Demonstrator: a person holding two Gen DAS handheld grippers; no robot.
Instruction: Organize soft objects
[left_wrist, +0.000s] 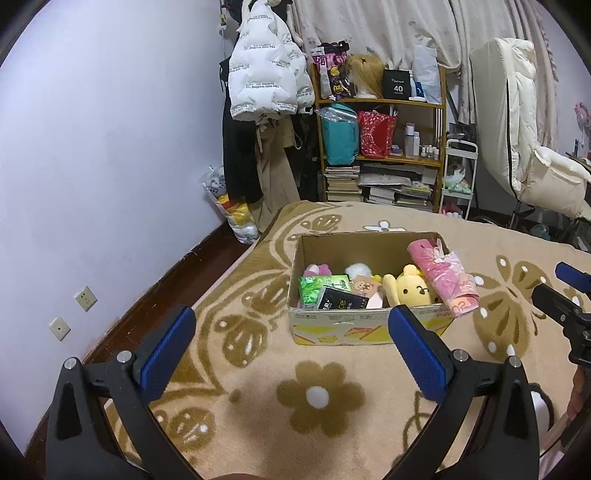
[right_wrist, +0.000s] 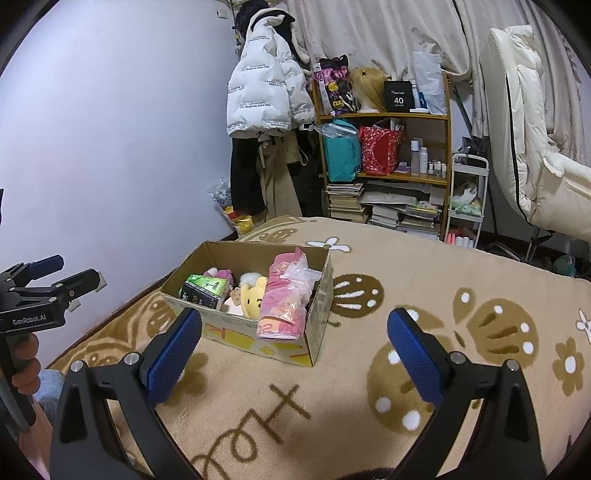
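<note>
Fingers of both the left gripper (left_wrist: 291, 354) and right gripper (right_wrist: 295, 354) are spread and empty, and ahead of them the cardboard box (left_wrist: 364, 326) holds a light, squashy yellow plush (left_wrist: 410, 290), best pinched across its body.

Readable words and numbers

My left gripper (right_wrist: 55, 273) body says "GenRobot.AI"; a black box (right_wrist: 398, 96) on the shelf (right_wrist: 384, 116) shows "40".

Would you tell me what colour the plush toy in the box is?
Yellow; the plush toy in the cardboard box shows best in the left wrist view.
</note>
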